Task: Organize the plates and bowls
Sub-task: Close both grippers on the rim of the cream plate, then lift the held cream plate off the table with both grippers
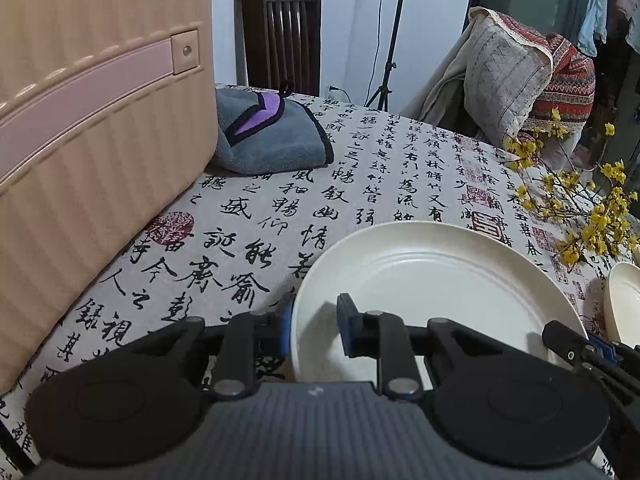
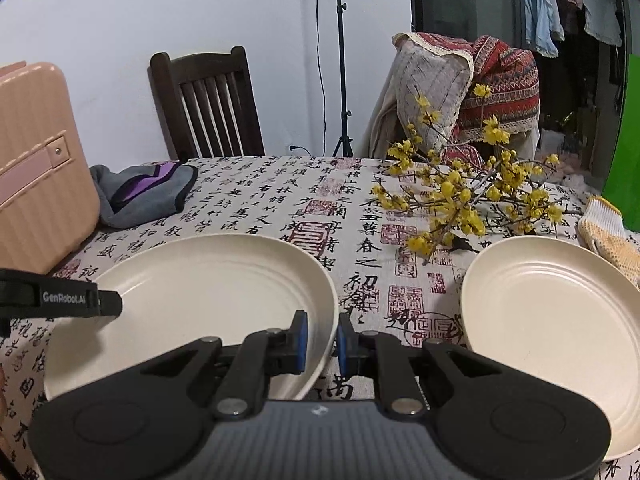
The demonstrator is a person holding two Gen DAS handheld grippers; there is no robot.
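Both grippers, left (image 1: 316, 320) and right (image 2: 322, 344), pinch opposite rims of the round cream plastic plate (image 2: 208, 280) left of a yellow-flowered branch (image 2: 460, 196).

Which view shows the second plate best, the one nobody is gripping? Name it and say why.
The right wrist view: the free plate lies almost whole there, rim and ringed base clear, apart from the held plate. The left wrist view catches only a sliver of it at the right edge, past the right hand-held gripper.
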